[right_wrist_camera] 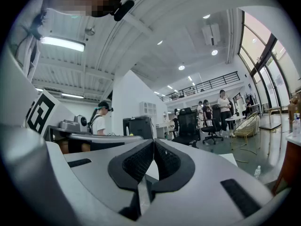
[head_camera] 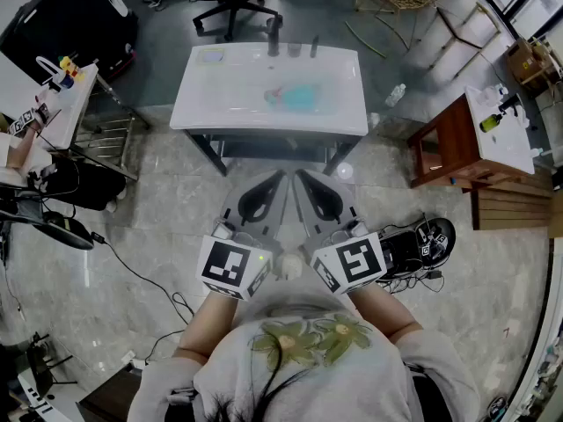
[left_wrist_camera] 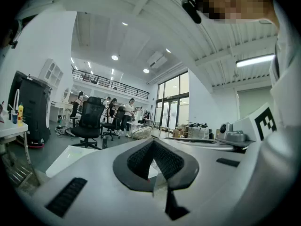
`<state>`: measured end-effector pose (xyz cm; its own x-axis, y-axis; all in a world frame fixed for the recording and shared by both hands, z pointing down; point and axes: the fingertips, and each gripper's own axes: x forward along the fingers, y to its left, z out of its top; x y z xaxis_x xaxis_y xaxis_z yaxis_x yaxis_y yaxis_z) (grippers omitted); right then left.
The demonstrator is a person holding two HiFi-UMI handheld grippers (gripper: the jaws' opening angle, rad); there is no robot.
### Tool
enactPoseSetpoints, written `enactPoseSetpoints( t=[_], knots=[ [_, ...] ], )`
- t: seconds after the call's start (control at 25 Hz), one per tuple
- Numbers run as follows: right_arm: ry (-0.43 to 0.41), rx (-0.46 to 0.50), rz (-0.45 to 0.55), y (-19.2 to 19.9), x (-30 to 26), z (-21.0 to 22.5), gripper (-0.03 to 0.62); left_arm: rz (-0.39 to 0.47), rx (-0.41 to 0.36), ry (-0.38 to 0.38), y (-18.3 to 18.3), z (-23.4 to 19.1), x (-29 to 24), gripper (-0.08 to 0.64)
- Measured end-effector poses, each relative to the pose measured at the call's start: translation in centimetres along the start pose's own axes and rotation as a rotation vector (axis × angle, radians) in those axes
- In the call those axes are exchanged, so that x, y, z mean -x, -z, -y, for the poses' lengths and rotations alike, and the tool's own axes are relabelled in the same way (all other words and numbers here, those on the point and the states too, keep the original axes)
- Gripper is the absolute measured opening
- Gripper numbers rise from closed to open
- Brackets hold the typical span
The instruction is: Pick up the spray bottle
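A teal spray bottle (head_camera: 295,98) lies on its side on the white table (head_camera: 220,104) ahead of me in the head view. Both grippers are held close to my chest, side by side, pointing level toward that table and well short of it. The left gripper (head_camera: 280,177) has its dark pads meeting at the tips with nothing between them, as the left gripper view (left_wrist_camera: 153,142) also shows. The right gripper (head_camera: 301,177) is likewise shut and empty in the right gripper view (right_wrist_camera: 154,142). The bottle shows in neither gripper view.
A black office chair (head_camera: 230,3) stands behind the table, and small dark items (head_camera: 274,40) sit on its far edge. At the right is a brown cabinet (head_camera: 449,143) with bottles on its white top. A side table (head_camera: 54,112) is at the left, and cables (head_camera: 132,275) cross the floor.
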<state>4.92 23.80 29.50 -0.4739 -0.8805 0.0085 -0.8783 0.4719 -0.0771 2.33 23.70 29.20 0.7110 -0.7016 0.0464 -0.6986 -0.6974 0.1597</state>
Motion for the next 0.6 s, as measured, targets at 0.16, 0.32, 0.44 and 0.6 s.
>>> enactPoseSetpoints(
  t=[0.16, 0.32, 0.44, 0.6],
  knots=[
    [0.013, -0.007, 0.001, 0.1, 0.2, 1.0, 0.025, -0.004, 0.002, 0.001, 0.2, 0.3, -0.5, 0.008],
    [-0.001, -0.001, 0.005, -0.1, 0.4, 1.5, 0.025, -0.009, -0.001, -0.006, 0.6, 0.6, -1.0, 0.008],
    [-0.023, 0.005, 0.009, 0.0, 0.9, 1.5, 0.025, -0.006, 0.003, -0.013, 0.8, 1.0, -1.2, 0.008],
    [-0.047, 0.017, 0.012, 0.4, 1.6, 1.7, 0.026, -0.001, 0.013, -0.032, 1.5, 1.5, -1.3, 0.008]
  ],
)
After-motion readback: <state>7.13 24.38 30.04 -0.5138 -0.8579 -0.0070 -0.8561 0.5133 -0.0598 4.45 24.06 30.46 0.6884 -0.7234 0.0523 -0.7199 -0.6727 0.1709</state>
